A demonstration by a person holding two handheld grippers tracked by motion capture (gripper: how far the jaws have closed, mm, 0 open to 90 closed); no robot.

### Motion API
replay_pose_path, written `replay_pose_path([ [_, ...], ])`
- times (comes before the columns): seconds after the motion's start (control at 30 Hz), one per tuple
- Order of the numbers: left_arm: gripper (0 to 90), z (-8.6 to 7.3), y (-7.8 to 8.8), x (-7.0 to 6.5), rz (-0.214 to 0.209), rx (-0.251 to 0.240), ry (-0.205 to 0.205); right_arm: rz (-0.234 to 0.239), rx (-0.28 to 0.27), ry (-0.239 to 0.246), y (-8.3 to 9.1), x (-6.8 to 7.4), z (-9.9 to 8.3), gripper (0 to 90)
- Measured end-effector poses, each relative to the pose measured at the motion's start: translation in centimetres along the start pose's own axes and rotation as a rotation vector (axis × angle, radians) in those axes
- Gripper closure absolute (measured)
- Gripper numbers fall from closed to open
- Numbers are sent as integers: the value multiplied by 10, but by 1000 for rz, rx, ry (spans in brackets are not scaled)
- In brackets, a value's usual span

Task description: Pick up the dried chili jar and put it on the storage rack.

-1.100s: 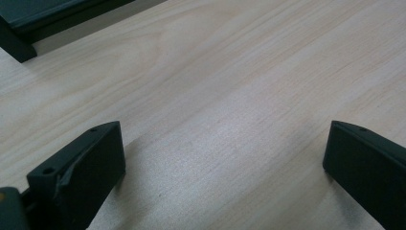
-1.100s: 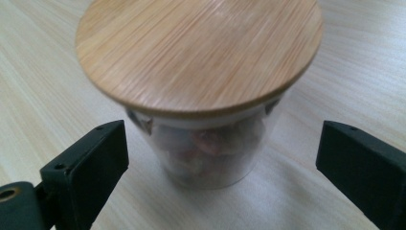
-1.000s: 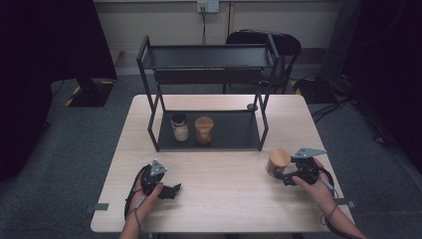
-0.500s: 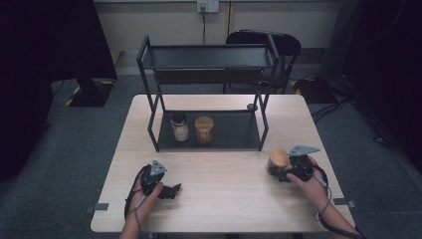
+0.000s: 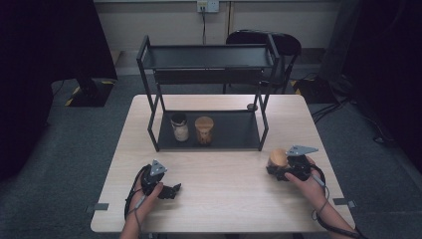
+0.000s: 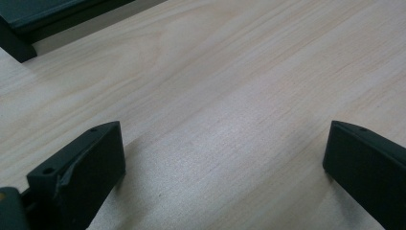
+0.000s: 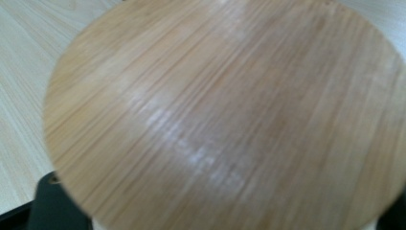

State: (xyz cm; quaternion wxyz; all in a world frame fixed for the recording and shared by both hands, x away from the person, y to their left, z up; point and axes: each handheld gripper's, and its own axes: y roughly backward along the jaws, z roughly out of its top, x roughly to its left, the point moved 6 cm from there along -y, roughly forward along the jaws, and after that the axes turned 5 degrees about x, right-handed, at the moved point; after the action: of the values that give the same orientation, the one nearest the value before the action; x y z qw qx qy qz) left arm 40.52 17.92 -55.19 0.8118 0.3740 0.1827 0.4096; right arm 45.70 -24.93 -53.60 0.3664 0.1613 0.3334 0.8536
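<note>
A jar with a round wooden lid [image 5: 277, 158] stands on the table's right side. My right gripper [image 5: 275, 167] reaches it from the right, and its jaws have just been closing with the jar between them and now grip it. In the right gripper view the lid [image 7: 225, 115] sits very close, with one black finger [image 7: 52, 206] at the bottom left. My left gripper [image 5: 171, 190] rests on the table at the front left. In its own view the left gripper [image 6: 225, 158] stands open over bare wood.
A black two-tier metal rack [image 5: 234, 130] stands at the back middle of the light wooden table [image 5: 219, 204]. On its lower shelf are a pale dark-lidded jar [image 5: 179, 127] and a brown wooden-lidded jar [image 5: 203, 129]. A black chair [image 5: 268, 45] stands behind.
The right gripper has closed in on the wooden-lidded jar and shifted slightly left with it. The left hand and gripper have stayed put.
</note>
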Motion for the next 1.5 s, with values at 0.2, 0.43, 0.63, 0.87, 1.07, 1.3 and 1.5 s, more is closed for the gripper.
replay_pose_path([
  [0.2, 2, 0, 0, 0, 0, 0, 0, -9, -6, 24, 0, 2, 1, 253],
  [0.43, 2, 0, 0, 0, 0, 0, 0, -23, -5, 59, 1, 4, 3, 254],
  [0.63, 2, 0, 0, 0, 0, 0, 0, -7, -2, 69, 3, 9, 9, 255],
  [0.87, 2, 0, 0, 0, 0, 0, 0, 19, 2, 83, 3, 17, 17, 255],
  [1.07, 2, 0, 0, 0, 0, 0, 0, 36, 7, 103, 1, 26, 27, 255],
  [1.3, 2, 0, 0, 0, 0, 0, 0, 58, 8, 118, -3, 34, 38, 255],
  [1.5, 2, 0, 0, 0, 0, 0, 0, 74, 13, 132, -7, 41, 49, 255],
])
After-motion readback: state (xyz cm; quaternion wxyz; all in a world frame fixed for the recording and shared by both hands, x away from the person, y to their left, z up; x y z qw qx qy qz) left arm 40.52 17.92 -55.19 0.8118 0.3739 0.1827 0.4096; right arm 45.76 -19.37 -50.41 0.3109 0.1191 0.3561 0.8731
